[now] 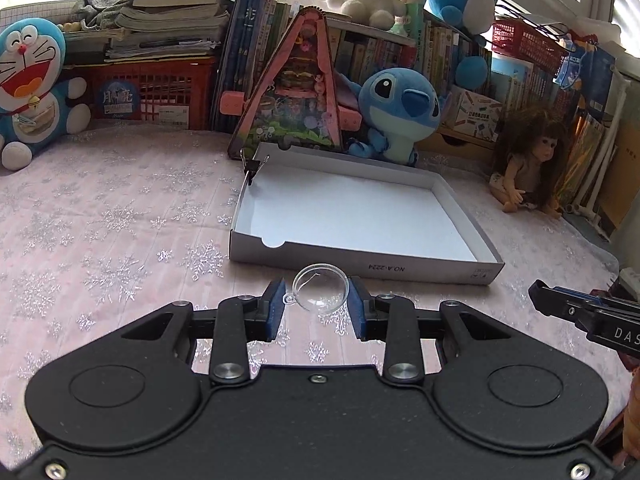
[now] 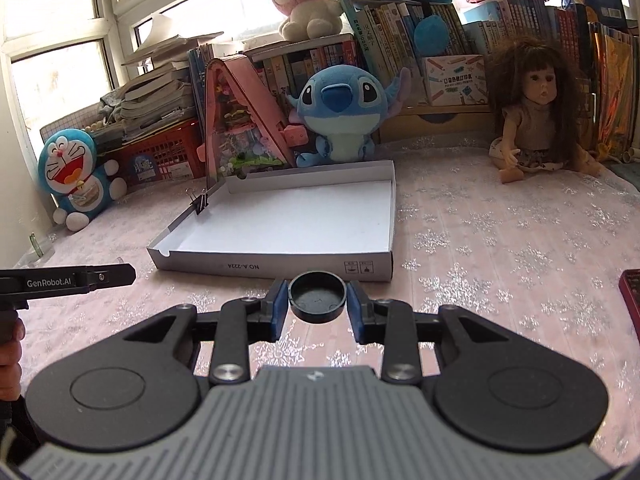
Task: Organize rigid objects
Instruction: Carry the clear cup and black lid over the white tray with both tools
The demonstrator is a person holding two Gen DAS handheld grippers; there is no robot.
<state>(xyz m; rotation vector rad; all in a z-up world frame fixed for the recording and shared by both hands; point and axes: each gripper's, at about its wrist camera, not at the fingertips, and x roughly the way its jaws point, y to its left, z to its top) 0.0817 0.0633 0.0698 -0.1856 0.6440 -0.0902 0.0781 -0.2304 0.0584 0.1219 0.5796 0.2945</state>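
My left gripper (image 1: 316,300) is shut on a clear plastic half-sphere (image 1: 320,289) with a small loop on its left side, held above the pink cloth just short of the white shallow cardboard box (image 1: 362,262). My right gripper (image 2: 317,300) is shut on a round black cap (image 2: 317,296), hollow side up, in front of the same box (image 2: 280,267). A black binder clip (image 1: 253,168) is clamped on the box's left wall; the clip (image 2: 200,202) also shows in the right wrist view. Nothing else lies in the box. Each gripper shows at the other view's edge.
Behind the box stand a pink triangular toy house (image 1: 294,88), a blue plush (image 1: 394,108), a doll (image 2: 536,116) and shelves of books. A blue cat plush (image 1: 30,84) sits far left by a red crate (image 1: 160,96). A dark red object (image 2: 631,300) lies at the right edge.
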